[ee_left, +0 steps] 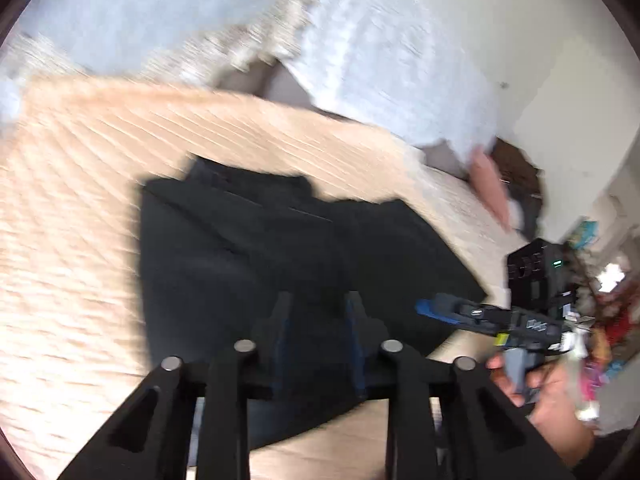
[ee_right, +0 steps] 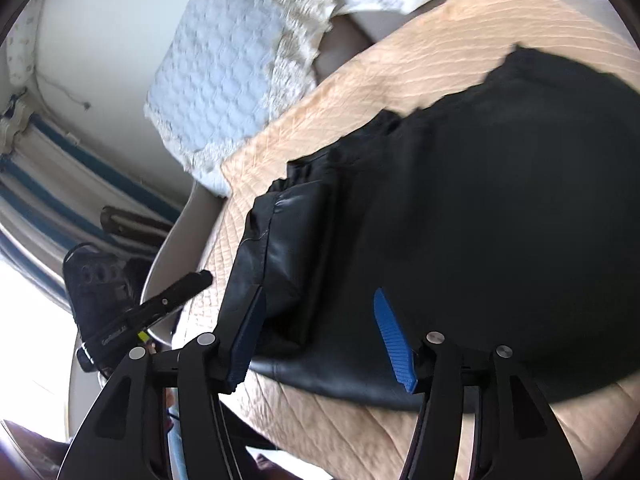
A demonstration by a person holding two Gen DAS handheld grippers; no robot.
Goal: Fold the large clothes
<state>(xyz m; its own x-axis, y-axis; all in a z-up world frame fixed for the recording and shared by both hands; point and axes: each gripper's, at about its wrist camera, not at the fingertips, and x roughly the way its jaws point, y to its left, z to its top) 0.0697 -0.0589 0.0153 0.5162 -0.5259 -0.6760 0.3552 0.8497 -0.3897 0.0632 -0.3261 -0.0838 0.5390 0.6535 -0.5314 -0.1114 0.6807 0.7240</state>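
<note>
Two grippers hang over the black garment [ee_right: 500, 200] lying folded on the peach quilted bedspread [ee_left: 80, 208]. My right gripper [ee_right: 320, 336] stands wide, empty, at the near hem; my left gripper [ee_left: 318, 320], jaws narrowly apart, grips nothing. Bare bedspread lies open beyond the garment's far edge.

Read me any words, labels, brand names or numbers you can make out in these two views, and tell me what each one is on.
No text can be read with confidence.
Left gripper: pale lettering along its side, too small and blurred to read.
Right gripper: small pale marks on its body, blurred.
Colourful clutter: motion-blurred, no print legible.
Black garment, quilted cover: no print or tag visible.
</note>
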